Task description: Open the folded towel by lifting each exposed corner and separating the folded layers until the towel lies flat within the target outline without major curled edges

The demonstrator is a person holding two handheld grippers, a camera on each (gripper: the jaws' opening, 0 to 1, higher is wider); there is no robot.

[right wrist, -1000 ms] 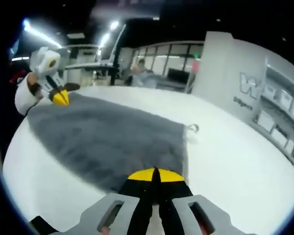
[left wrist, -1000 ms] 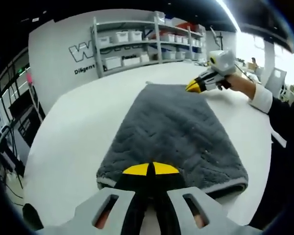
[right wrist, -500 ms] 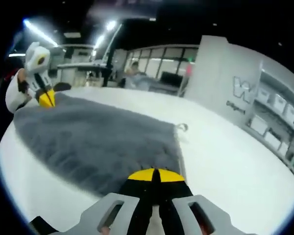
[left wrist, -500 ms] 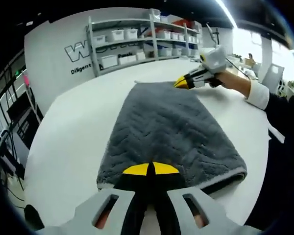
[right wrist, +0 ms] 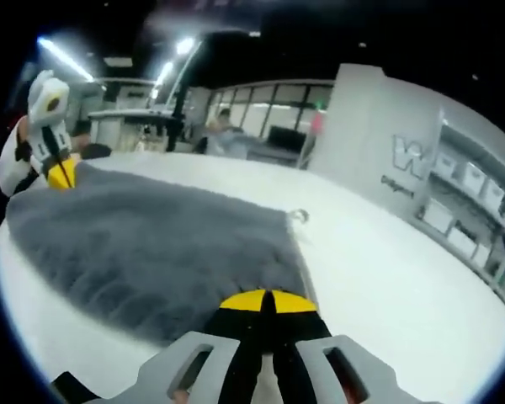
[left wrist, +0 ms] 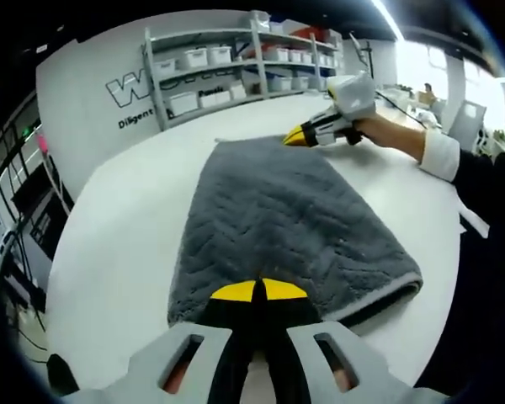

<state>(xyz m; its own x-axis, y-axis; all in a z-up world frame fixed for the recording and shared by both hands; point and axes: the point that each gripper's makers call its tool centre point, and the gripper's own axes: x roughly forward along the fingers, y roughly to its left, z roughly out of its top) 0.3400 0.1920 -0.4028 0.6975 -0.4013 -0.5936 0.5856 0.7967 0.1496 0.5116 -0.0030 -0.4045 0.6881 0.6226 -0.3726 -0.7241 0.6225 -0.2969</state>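
Lying across the white table [left wrist: 109,219], the grey towel [left wrist: 278,219] stretches between the two grippers, one short edge at each. It is thick plush pile with a chevron texture, so I judge it soft, limp and fairly light: it will drape and sag when lifted and will not slide as a rigid sheet, and any corner let go carelessly may curl back. Best hold is at the corners and hemmed edge, pinching a single layer only. Left gripper [left wrist: 257,290]: jaws closed tip to tip with the towel's near edge directly under the tips; most likely clamped on that edge, though the pinch itself is hidden beneath the yellow tips. Right gripper [right wrist: 265,300]: jaws likewise closed over the opposite near edge, same caveat. Left gripper view gives what the other lacks: a doubled, rolled edge [left wrist: 379,296] to the right of its fingertips, showing two layers there, and the right gripper seen from outside at the far corner, held in a person's hand [left wrist: 383,130]. Right gripper view adds a small hanging loop [right wrist: 300,215] at the far corner, beyond its tips.
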